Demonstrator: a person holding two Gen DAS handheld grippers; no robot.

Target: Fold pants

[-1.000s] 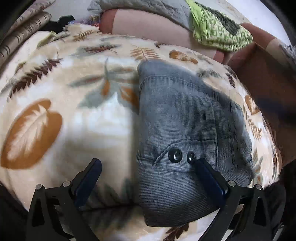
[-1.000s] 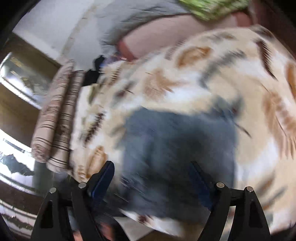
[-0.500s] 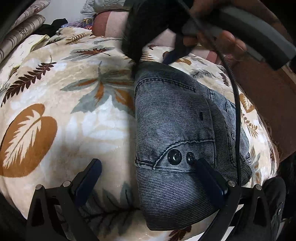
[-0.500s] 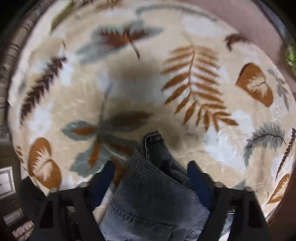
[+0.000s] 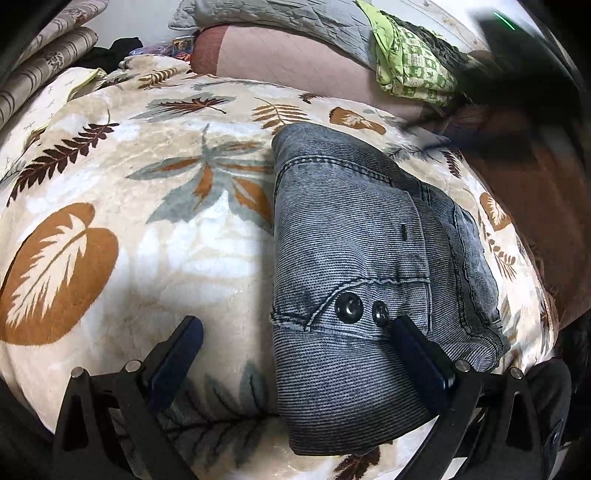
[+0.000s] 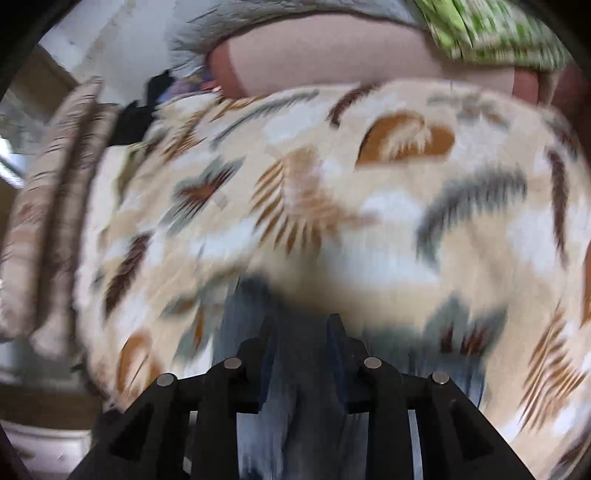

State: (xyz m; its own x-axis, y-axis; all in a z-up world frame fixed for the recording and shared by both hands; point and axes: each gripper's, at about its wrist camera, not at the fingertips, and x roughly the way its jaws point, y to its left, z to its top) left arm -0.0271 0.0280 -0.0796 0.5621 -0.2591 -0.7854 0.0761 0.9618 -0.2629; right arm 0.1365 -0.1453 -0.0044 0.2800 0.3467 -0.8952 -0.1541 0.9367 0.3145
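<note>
The grey-blue denim pants [image 5: 354,266] lie folded into a compact bundle on the leaf-print blanket [image 5: 129,221], two metal snaps facing up. My left gripper [image 5: 295,332] is open just above the near end of the bundle; its right finger [image 5: 417,350] rests over the denim and its left finger [image 5: 177,350] is over the blanket. In the blurred right wrist view my right gripper [image 6: 301,332] has its fingers close together with blue denim [image 6: 295,406] between and below them. The right gripper also shows as a dark blur at the upper right of the left wrist view [image 5: 517,55].
A pinkish-brown bolster [image 5: 288,55] and a grey quilt [image 5: 288,18] lie at the far side of the bed, with a green patterned cloth [image 5: 410,62] on them. Striped cushions [image 5: 40,66] stand at the far left. Brown bedding [image 5: 546,221] lies to the right.
My right gripper has closed from wide open and swung away from the far edge of the pants, its view now blurred. The left gripper and the bundle have stayed in place.
</note>
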